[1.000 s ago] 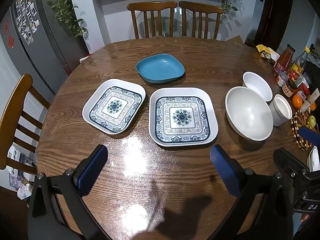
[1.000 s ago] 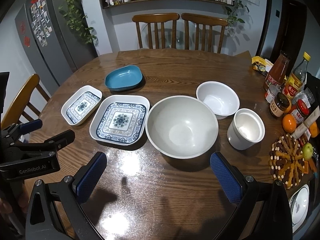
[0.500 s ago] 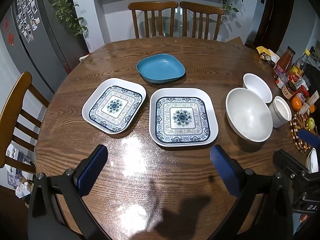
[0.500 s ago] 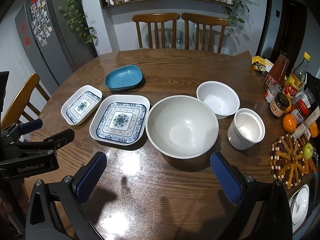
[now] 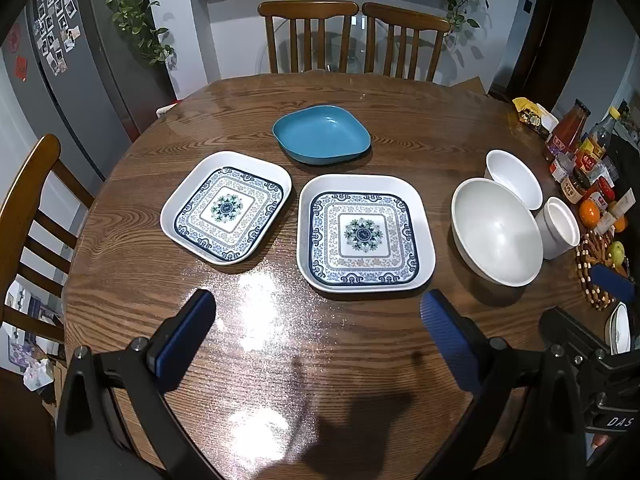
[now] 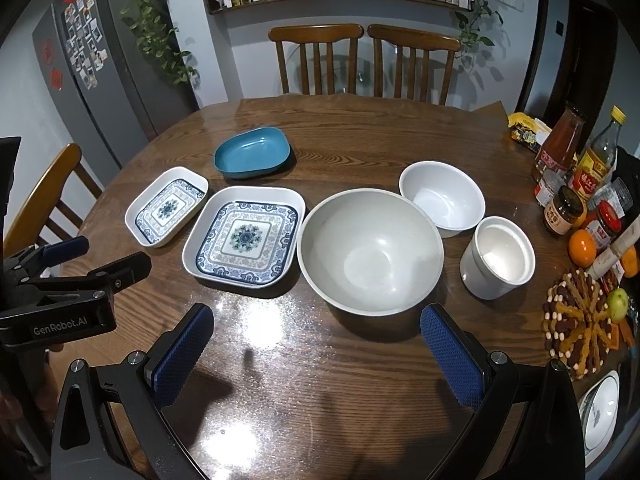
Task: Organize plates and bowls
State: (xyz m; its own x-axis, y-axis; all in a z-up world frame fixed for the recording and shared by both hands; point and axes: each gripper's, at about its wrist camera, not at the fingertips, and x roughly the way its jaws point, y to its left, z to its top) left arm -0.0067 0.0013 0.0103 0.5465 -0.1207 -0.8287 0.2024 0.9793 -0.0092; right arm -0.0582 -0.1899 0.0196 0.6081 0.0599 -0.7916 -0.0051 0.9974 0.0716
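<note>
Left wrist view: my left gripper (image 5: 316,312) hangs wide open, empty, near the large patterned plate (image 5: 364,233); I would slide one finger under its near rim. Right wrist view: my right gripper (image 6: 316,326) gapes before the large bowl (image 6: 370,252); bare table (image 6: 320,380) gives approach room.

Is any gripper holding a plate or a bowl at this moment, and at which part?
Nothing is held. The left gripper and the right gripper are both open above the bare table, touching no dish.
</note>
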